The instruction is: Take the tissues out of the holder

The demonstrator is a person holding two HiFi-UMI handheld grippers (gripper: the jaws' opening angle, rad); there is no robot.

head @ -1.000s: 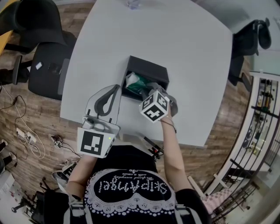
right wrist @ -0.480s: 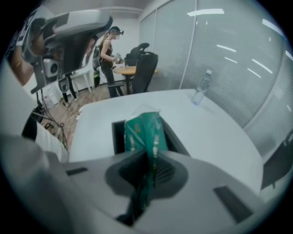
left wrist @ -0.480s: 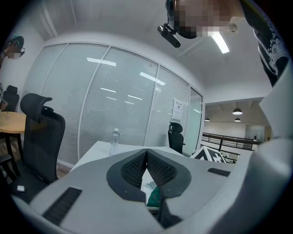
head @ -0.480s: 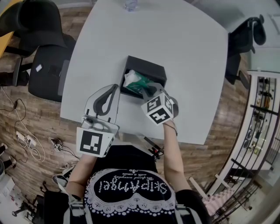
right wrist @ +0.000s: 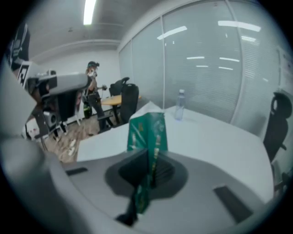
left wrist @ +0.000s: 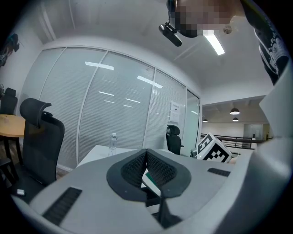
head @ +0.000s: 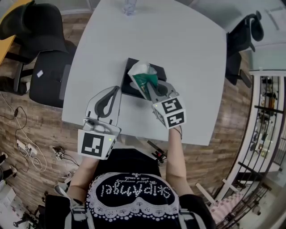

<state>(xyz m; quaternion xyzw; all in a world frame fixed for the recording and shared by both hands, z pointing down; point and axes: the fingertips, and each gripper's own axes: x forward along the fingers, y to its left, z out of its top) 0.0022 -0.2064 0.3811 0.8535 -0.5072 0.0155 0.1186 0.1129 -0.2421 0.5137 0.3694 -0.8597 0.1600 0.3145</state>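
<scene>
white table, blk holder, bottle

We see a clear plastic water bottle at the far edge of the pale grey tabletop, with black office chairs flanking it.

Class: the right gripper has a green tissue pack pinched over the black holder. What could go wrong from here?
1. The right gripper pinches the soft tissue pack by a thin part, and most of it juts beyond the jaws. It might slip and drop.
2. The left gripper, jaws together and empty, is apart from the holder. If the pack catches its rim, the unsteadied holder could slide or tip.
</scene>
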